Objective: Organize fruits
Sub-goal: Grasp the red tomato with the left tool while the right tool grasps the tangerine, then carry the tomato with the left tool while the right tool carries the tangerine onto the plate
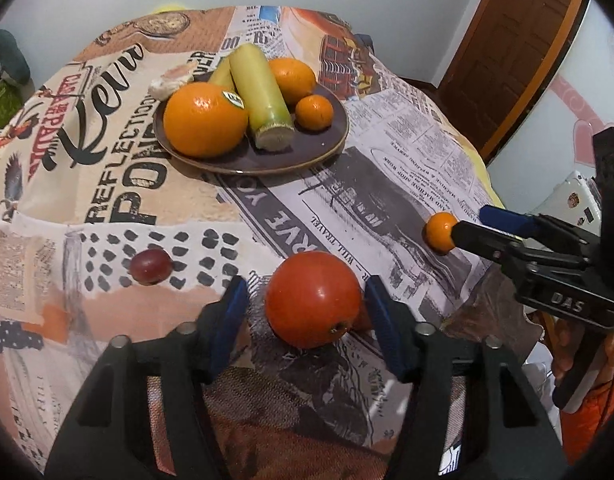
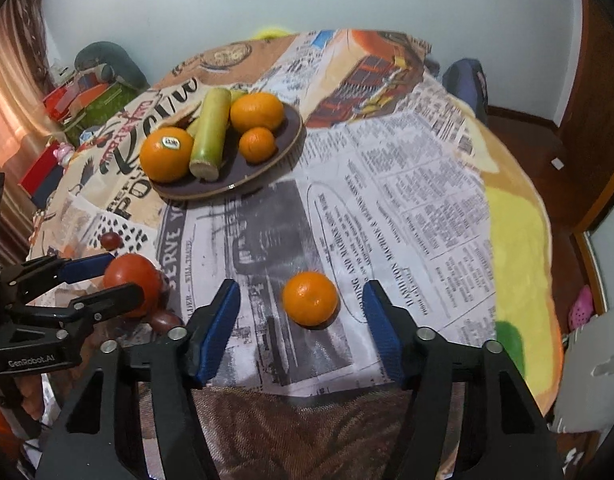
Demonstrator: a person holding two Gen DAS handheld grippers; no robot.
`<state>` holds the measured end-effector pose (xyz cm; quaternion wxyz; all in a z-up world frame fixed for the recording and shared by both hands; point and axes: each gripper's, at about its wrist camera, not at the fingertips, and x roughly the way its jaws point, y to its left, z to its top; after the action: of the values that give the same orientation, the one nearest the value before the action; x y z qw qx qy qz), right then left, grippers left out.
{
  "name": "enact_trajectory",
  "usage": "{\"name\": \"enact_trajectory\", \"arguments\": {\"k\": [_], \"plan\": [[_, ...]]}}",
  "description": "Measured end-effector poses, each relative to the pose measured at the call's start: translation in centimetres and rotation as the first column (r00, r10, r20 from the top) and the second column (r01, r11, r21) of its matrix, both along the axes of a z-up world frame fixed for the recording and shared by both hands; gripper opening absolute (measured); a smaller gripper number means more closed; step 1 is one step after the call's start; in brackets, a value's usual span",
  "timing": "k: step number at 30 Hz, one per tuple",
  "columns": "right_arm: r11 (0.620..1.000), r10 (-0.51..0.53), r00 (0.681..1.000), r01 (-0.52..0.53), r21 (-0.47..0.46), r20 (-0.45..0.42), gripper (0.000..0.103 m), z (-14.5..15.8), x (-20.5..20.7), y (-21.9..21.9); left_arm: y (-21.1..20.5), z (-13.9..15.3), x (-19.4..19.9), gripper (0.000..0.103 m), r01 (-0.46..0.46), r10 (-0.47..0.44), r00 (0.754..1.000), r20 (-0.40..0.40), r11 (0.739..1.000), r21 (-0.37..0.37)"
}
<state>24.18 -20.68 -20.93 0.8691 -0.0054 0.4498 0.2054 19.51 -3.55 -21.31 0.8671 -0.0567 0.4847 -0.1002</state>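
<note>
Left gripper (image 1: pixel 305 308) stands released, jaws either side of a red tomato (image 1: pixel 313 298) at lower centre, a gap showing at each pad. Right gripper (image 2: pixel 303 320) likewise released around a loose mandarin (image 2: pixel 310 299) on the surface (image 2: pixel 407 200). Plate (image 1: pixel 327 152), upper centre, already carries two oranges, a small mandarin and cane pieces. Outstanding in my judgement: tomato, mandarin, and a grape (image 1: pixel 151 266) at left.
</note>
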Motion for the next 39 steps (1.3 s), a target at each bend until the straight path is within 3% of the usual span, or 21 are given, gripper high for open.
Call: {"name": "enact_trajectory", "arguments": {"k": [2, 8, 12, 20, 39], "plan": [[1.000, -0.001, 1.000, 0.001, 0.001, -0.015, 0.053, -0.6, 0.3, 0.0, 0.0, -0.1, 0.1, 0.049, 0.012, -0.012, 1.000, -0.003, 1.000, -0.027], [1.000, 0.011, 0.998, -0.011, -0.006, -0.054, 0.045, -1.9, 1.2, 0.3, -0.3, -0.1, 0.0, 0.047, 0.027, -0.027, 1.000, 0.013, 1.000, -0.010], [1.000, 0.019, 0.998, -0.020, -0.024, -0.066, 0.032, -2.5, 1.4, 0.6, -0.2, 0.2, 0.0, 0.047, 0.026, -0.026, 0.999, 0.025, 1.000, 0.003], [1.000, 0.023, 0.999, -0.024, -0.006, -0.036, 0.032, -1.3, 1.6, 0.5, 1.2, 2.0, 0.2, 0.046, -0.012, 0.011, 0.997, 0.080, 1.000, 0.015], [0.995, 0.067, 0.986, -0.077, 0.061, 0.151, 0.032, 5.6, 3.6, 3.9, 4.7, 8.9, 3.6, 0.046, -0.092, 0.090, 0.965, 0.246, 0.996, -0.005]]}}
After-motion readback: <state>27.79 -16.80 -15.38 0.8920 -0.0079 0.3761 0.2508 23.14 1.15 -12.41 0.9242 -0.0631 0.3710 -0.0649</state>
